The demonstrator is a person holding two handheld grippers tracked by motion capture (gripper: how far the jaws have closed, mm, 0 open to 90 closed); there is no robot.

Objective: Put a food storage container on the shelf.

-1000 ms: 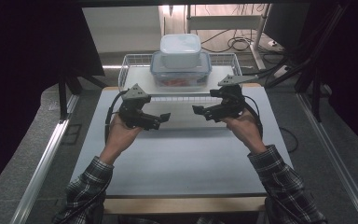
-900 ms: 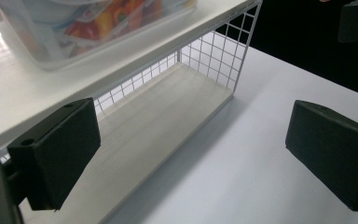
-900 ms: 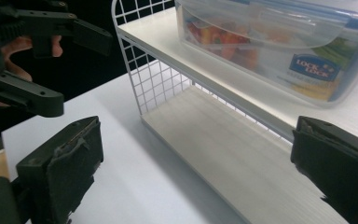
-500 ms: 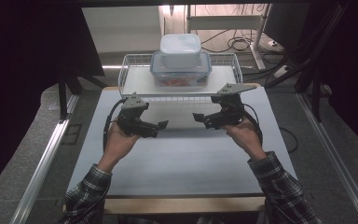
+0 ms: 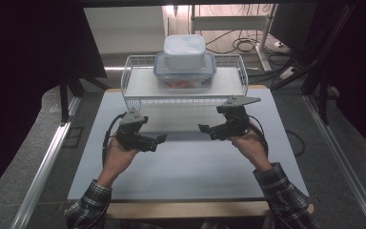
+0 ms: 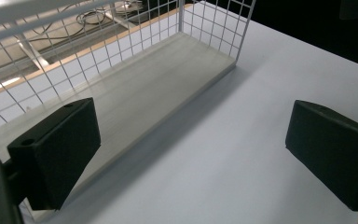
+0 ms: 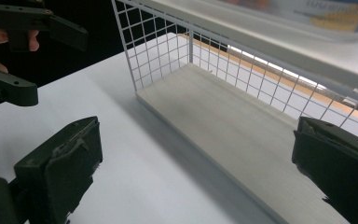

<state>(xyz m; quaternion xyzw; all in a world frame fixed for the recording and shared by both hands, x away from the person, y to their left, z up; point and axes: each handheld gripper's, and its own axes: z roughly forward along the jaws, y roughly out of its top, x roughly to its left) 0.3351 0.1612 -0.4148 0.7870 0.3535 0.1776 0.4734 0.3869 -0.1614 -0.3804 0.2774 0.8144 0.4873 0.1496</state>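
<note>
A white wire rack [image 5: 134, 82] stands at the back of the white table [image 5: 181, 167]. On its top shelf sits a clear lidded box [image 5: 187, 80] holding something orange, with a smaller white box [image 5: 184, 49] stacked on it. My left gripper [image 5: 158, 139] hovers low over the table in front of the rack's left half, open and empty. My right gripper [image 5: 204, 129] faces it from the right, open and empty too. In the left gripper view the jaws [image 6: 191, 158] stand wide apart, facing the rack's lower board [image 6: 135, 98]. The right gripper [image 7: 193, 172] looks at that board [image 7: 223, 116].
Dark curtains flank the table on both sides. Cables lie on the floor behind the rack [image 5: 238, 45]. A metal rail [image 5: 43, 171] runs along the floor at the left. The other gripper [image 7: 25, 32] shows at the top left of the right gripper view.
Both grippers have drawn back from the rack toward the near edge of the table, the left one farther. Their jaws stay open.
</note>
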